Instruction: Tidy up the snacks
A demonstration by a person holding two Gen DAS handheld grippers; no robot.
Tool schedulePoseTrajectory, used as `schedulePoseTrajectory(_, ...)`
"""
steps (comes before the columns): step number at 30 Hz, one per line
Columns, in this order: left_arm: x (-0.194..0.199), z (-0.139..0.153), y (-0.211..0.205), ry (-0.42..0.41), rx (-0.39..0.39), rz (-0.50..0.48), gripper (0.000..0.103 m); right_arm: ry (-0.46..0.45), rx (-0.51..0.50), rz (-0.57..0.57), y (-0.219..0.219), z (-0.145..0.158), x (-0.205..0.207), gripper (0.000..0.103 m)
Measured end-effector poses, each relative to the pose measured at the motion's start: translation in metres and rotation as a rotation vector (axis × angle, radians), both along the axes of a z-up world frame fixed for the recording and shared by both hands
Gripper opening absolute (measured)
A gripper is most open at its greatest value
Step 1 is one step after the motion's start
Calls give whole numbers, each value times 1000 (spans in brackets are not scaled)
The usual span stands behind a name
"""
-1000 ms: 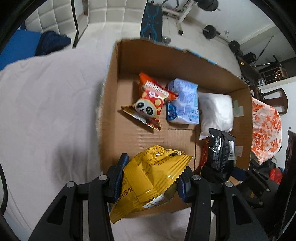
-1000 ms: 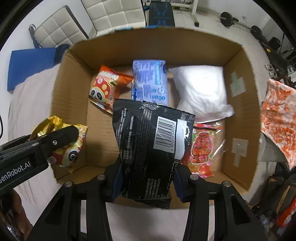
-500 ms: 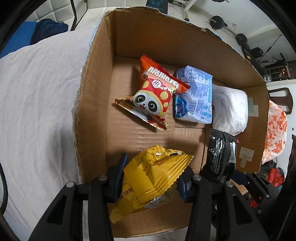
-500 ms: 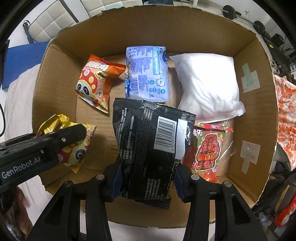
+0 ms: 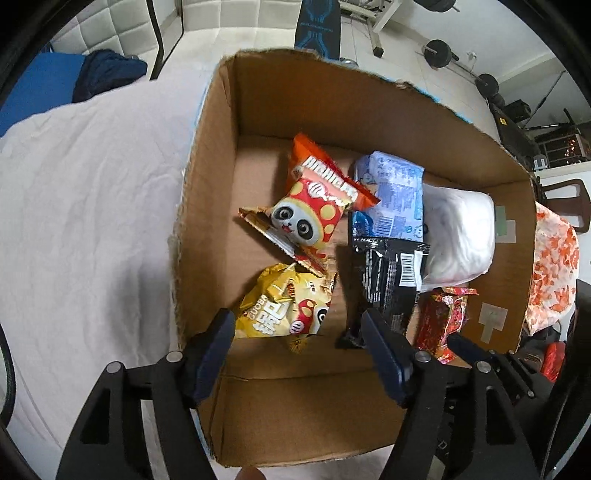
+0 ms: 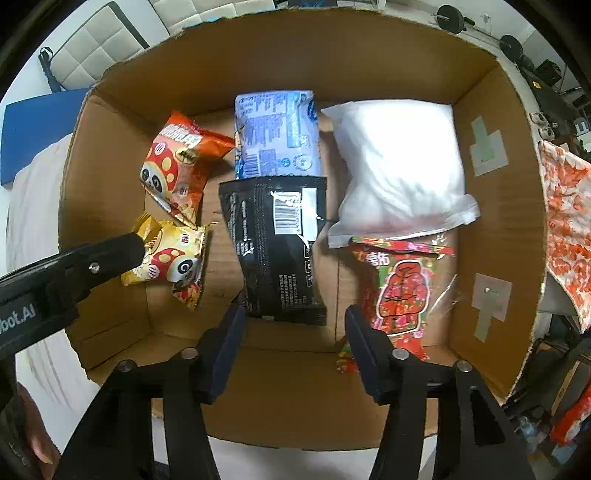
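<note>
A cardboard box (image 5: 207, 206) (image 6: 491, 206) holds several snack packs. The yellow panda pack (image 5: 286, 308) (image 6: 170, 258) lies on the box floor at the near left, just beyond my open left gripper (image 5: 299, 354), whose finger also crosses the right wrist view. The black pack (image 6: 275, 243) (image 5: 388, 273) lies flat in the middle, beyond my open right gripper (image 6: 293, 349). Further back lie a red panda pack (image 6: 177, 166) (image 5: 314, 206), a blue pack (image 6: 277, 134) (image 5: 391, 195) and a white bag (image 6: 399, 166) (image 5: 458, 232). A red figure pack (image 6: 400, 291) (image 5: 443, 317) lies at the near right.
The box stands on a pale sheet (image 5: 85, 206). An orange-patterned cloth (image 5: 554, 269) hangs to the right of the box. Padded white furniture (image 5: 110, 29) and gym weights (image 5: 439, 51) are in the background.
Both grippers have opened. The yellow pack dropped from the left gripper onto the box floor, and the black pack dropped from the right gripper into the middle of the box.
</note>
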State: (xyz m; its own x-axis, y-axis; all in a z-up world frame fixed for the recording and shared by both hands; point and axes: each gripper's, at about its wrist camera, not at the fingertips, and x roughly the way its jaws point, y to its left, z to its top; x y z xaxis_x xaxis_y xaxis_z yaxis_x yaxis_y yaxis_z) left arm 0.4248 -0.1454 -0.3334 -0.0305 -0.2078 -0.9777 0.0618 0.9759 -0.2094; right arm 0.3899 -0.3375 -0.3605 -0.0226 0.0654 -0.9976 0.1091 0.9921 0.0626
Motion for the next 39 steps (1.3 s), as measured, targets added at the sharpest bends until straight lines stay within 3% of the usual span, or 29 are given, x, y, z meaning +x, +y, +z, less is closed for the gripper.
schedulePoseTrajectory(12,-18,33,-10,-118,52,-37,70,-60,-23,-31,-18,23,-16,71)
schedulePoseTrajectory(13,-19,35,-11,-122,54,-37,77,-67,-28,-30,-19,26,-17,75)
schedulePoseTrajectory(14,-21,38,-13,-132,60,-39,91,-75,-29,-28,-20,30,-19,76)
schedulePoseTrajectory(15,-22,40,-14,-142,69,-39,95,-83,-30,-28,-21,33,-20,80)
schedulePoseTrajectory(18,-27,48,-16,-174,92,-33,96,-109,-43,-28,-23,43,-24,94)
schedulePoseTrajectory(22,-32,55,-18,-195,94,-12,102,-136,-62,-24,-29,54,-30,103)
schedulePoseTrajectory(33,-53,69,-18,-233,109,19,102,-176,-53,-39,-43,71,-46,103)
schedulePoseTrajectory(39,-76,104,-15,-309,113,5,102,-233,-43,-59,-39,102,-68,103)
